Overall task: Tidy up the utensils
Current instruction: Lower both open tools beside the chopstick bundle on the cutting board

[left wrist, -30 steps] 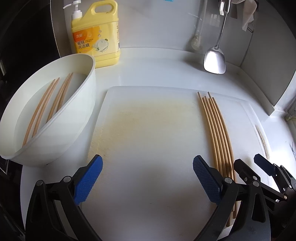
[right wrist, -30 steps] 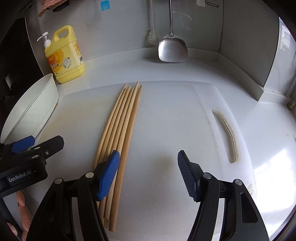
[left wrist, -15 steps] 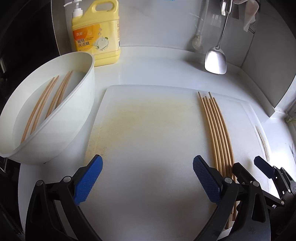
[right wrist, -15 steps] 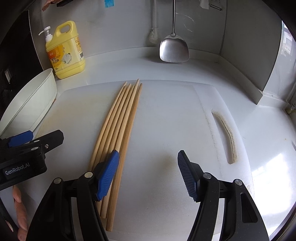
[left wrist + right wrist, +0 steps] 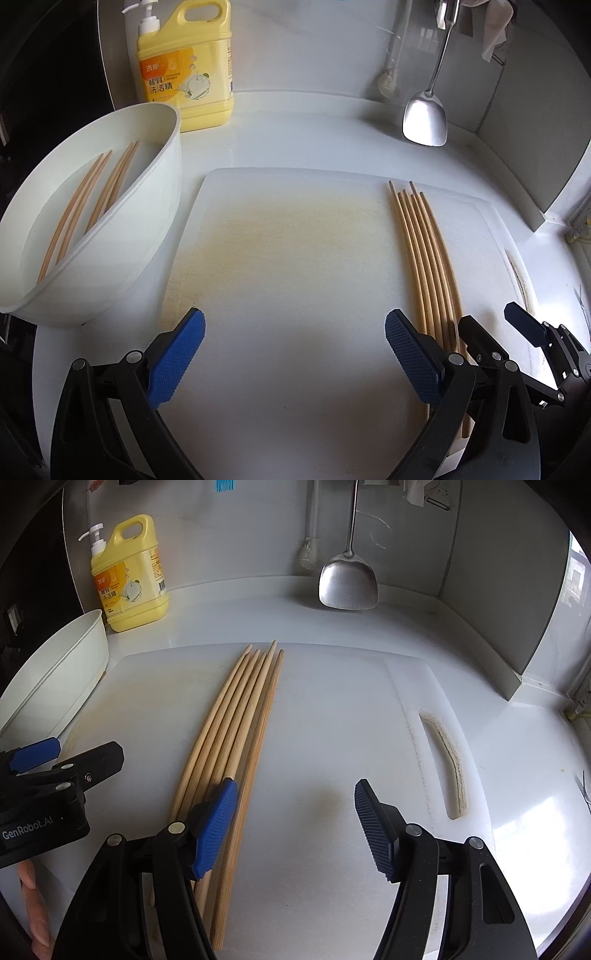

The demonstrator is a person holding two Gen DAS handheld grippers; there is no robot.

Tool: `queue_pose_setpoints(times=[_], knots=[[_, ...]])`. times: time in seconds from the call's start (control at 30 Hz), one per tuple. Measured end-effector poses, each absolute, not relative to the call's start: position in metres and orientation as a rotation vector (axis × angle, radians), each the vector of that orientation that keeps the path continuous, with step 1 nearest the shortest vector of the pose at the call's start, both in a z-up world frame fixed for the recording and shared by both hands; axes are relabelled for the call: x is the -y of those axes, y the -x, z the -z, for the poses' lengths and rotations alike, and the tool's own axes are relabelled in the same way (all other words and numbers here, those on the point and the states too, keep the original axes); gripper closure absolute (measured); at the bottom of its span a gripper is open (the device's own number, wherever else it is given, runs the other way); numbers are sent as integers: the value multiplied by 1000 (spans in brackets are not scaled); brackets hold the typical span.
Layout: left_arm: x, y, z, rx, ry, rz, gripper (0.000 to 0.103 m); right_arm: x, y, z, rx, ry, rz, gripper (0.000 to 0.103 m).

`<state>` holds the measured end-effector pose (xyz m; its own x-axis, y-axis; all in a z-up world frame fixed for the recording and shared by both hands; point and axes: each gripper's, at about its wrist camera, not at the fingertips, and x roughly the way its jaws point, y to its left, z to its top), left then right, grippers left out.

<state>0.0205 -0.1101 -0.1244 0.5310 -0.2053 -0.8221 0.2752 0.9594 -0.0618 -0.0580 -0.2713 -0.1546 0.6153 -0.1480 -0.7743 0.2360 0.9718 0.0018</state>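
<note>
White and glossy, the tabletop (image 5: pixel 517 760) carries a white plastic cutting board (image 5: pixel 332 709) with a slot handle and a yellowed, scuffed patch. Nearest, the left tool (image 5: pixel 293 354) and the right tool (image 5: pixel 295 823) both hover over the board with their blue ribbed pads spread and nothing between them. Little has changed in the last second — both tools have kept their place and their spread, the right one rolling only slightly. That reads as a pause between picks rather than progress.

Just beside the right tool's left pad lies the row of slim, round wooden chopsticks (image 5: pixel 240 723), set side by side with tips pointing away. Off the board's left edge stands the tilted white oval plastic basin (image 5: pixel 110 229); more wooden chopsticks (image 5: pixel 88 206) lie in it — probably the next to be moved. Farther back stand a yellow dish-soap jug with a pump (image 5: pixel 184 70) and a hanging steel spatula (image 5: pixel 349 581).
</note>
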Motion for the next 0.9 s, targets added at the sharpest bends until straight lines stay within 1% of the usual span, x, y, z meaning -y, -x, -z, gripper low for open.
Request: queue_pose_setpoints(times=[0.6, 0.9], knots=[[136, -16, 136, -1026, -79, 383, 7, 299, 75, 151, -843, -191, 242, 41], [142, -15, 138, -1026, -95, 378, 7, 310, 80, 151, -835, -222, 259, 41]])
